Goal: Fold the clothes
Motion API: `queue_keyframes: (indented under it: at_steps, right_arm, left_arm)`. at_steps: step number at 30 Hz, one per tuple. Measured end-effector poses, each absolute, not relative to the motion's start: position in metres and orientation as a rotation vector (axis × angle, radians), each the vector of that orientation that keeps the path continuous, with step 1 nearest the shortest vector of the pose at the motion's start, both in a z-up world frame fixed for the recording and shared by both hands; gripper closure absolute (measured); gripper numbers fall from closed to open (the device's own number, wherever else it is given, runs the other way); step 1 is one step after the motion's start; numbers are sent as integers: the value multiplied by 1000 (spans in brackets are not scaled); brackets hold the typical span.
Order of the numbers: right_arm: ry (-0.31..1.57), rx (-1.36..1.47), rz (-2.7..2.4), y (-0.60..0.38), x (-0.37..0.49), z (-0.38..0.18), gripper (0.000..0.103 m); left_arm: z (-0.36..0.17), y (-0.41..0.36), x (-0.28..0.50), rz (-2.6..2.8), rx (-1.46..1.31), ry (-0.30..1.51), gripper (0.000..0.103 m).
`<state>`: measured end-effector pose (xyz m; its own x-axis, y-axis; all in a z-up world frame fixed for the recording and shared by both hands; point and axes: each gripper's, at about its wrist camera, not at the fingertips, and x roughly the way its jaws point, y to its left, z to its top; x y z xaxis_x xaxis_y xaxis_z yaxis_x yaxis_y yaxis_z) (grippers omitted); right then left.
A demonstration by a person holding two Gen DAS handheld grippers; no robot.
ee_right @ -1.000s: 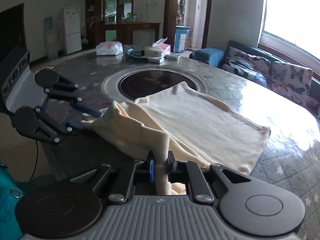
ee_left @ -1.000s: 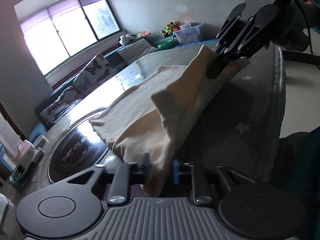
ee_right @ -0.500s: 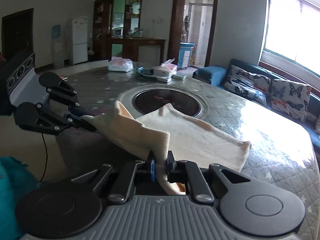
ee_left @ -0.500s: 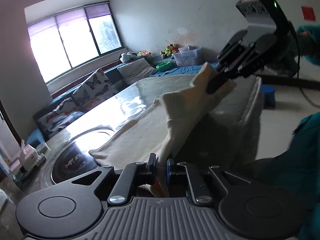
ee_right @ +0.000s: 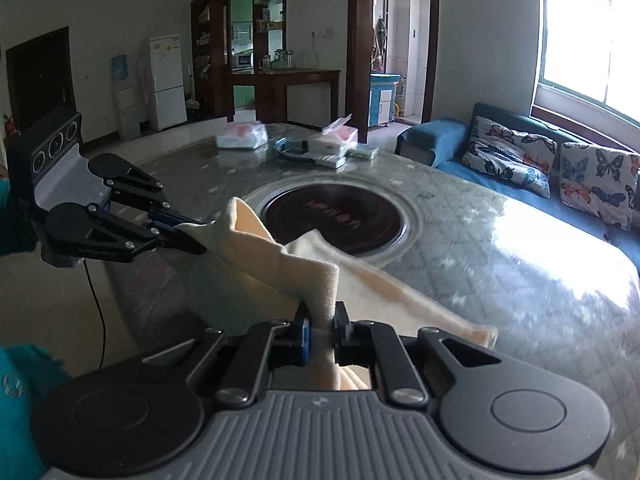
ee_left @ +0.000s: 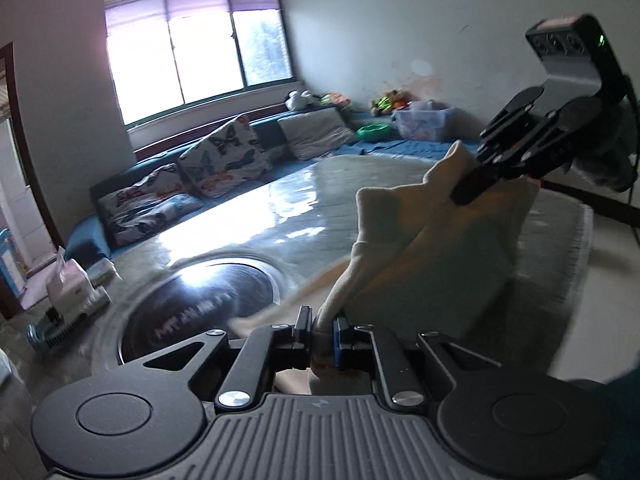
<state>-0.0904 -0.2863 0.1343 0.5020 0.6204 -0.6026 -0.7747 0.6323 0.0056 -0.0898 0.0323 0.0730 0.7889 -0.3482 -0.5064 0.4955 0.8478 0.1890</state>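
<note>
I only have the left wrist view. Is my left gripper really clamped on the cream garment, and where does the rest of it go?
Observer: Yes. The right wrist view shows the left gripper shut on one corner of the cream garment.
Operator: And the right gripper?
Observer: The right gripper is shut on another corner, close to the camera.
Operator: Is all the cloth off the table?
Observer: No. Its far end trails on the table, near the round dark inset.
</note>
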Motion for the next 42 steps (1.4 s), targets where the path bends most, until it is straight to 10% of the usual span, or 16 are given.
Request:
queue_keyframes:
  at_steps: [21,30,42]
  right_arm:
    - [717,-51,529,-303,12,48,76]
    - [715,-9,422,-312,14,41,77]
    - [735,15,542,-265,37,41,76]
  left_arm:
    - [15,42,30,-251,249,643,85]
    - [29,44,38,-149,239,661,52]
    - [44,15,44,-276,90,694,54]
